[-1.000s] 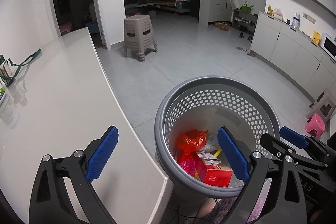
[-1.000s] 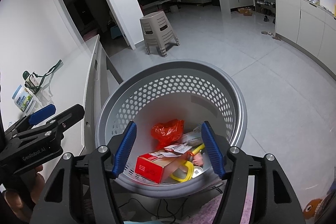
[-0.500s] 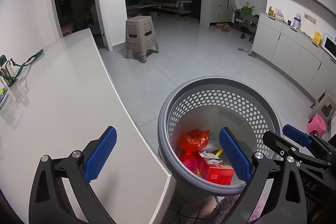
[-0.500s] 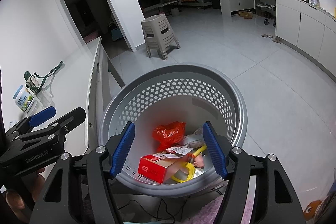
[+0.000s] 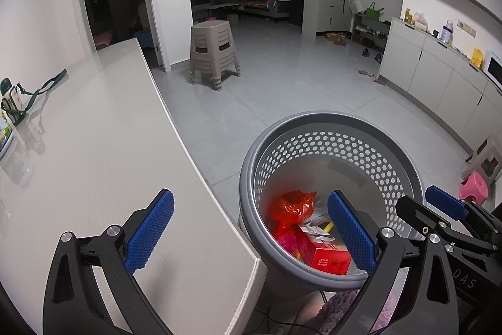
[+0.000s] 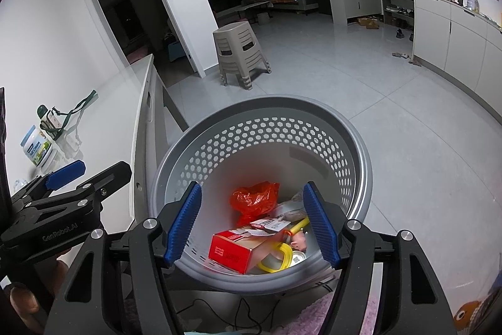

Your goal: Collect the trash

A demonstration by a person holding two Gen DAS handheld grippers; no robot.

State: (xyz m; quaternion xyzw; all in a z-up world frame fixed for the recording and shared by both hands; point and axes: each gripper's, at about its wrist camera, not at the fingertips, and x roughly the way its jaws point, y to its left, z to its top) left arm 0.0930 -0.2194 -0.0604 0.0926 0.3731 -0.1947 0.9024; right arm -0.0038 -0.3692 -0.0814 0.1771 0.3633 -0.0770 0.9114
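Note:
A grey perforated basket (image 5: 329, 127) stands on the floor beside the white table (image 5: 94, 146); it also shows in the right wrist view (image 6: 360, 146). Inside lie a red box (image 6: 232, 250), a crumpled red bag (image 6: 254, 198), a yellow ring (image 6: 276, 259) and other scraps. My left gripper (image 5: 251, 233) is open and empty, straddling the table corner and the basket rim. My right gripper (image 6: 254, 223) is open and empty, above the basket's near rim.
A bottle with a green strap (image 6: 51, 120) and a white jar (image 6: 36, 146) stand on the table at the left. Stacked beige stools (image 5: 213, 52) stand on the tiled floor. White cabinets (image 5: 439, 77) line the right wall. A pink stool (image 5: 473, 190) sits nearby.
Both grippers have drawn back and up slightly, so the basket sits a little lower and farther in view. Both stay open and empty.

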